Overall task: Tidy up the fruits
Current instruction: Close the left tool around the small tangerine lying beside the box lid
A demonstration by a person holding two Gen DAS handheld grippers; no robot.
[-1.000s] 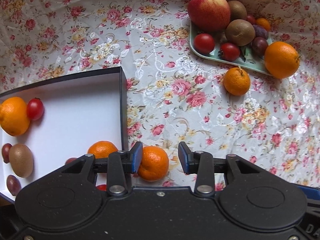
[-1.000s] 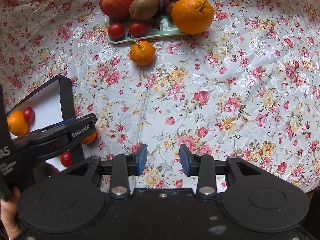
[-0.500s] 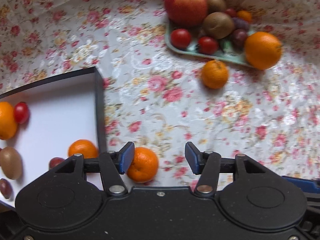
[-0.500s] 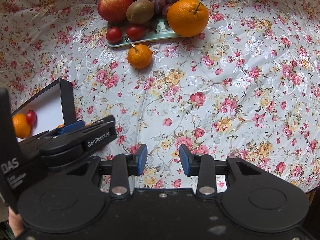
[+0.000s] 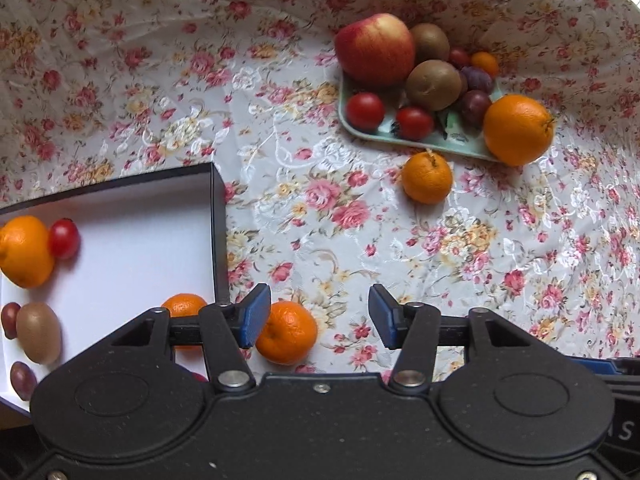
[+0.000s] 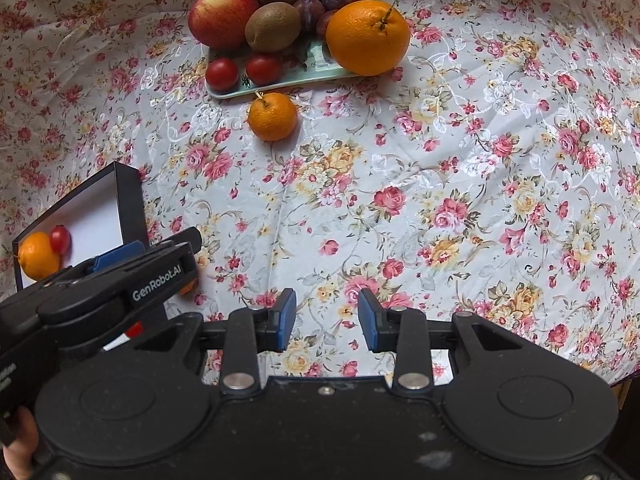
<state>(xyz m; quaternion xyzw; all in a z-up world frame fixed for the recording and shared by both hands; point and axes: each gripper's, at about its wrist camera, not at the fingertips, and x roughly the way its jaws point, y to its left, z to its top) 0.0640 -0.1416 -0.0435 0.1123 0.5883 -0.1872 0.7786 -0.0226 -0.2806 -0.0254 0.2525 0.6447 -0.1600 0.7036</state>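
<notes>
Orange mandarin (image 5: 286,333) beside box (image 5: 218,236), left gripper (image 5: 316,316) spread and empty around it; likely light, soft-skinned, rolls easily, so pinch across its middle.

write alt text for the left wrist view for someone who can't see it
The open left tool hovers over a floral tablecloth with a mandarin by its left pad, just outside a white-lined box holding fruit. Farther off, a green tray carries an apple, kiwis and tomatoes.
</notes>
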